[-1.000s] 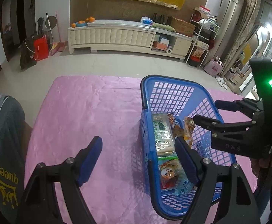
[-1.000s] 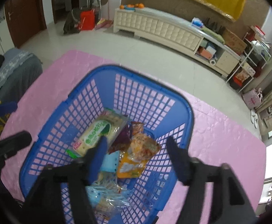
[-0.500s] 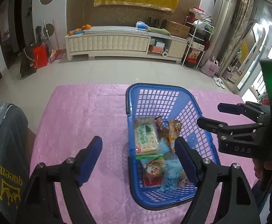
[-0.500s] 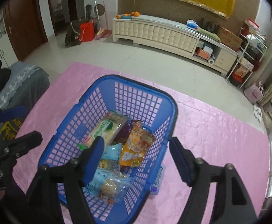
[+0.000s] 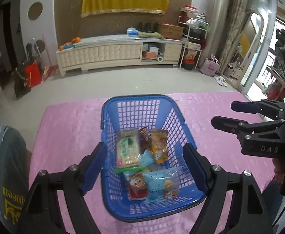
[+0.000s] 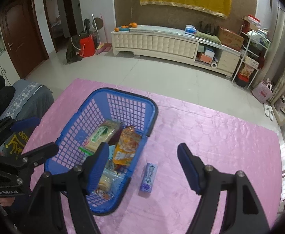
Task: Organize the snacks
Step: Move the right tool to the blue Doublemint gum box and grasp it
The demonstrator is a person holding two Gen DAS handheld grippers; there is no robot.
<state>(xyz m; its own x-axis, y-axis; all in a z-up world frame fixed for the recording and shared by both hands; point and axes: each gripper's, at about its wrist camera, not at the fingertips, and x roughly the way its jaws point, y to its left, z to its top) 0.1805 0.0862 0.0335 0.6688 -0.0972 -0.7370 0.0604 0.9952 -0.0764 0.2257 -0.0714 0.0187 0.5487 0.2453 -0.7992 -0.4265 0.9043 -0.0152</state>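
Item: blue plastic lattice basket, standing on the pink-covered surface.

Contents, as we count them: a green-and-white cracker pack along the left wall; an orange snack bag beside it to the right; a dark brown wrapper wedged between those two, mostly covered; a light blue packet and a red-and-orange cartoon packet at the near end; a green strip lying across the middle.

Outside the basket: a purple-and-blue gum pack flat on the surface, just beside the basket's right wall.

Left tool: spread wide above the basket, nothing in it. Right tool: spread wide and empty, above the gum pack and the basket's right wall.

Not legible: print on most wrappers; what lies under the light blue packet. Our left tool's fingers cover parts of the basket's side walls.
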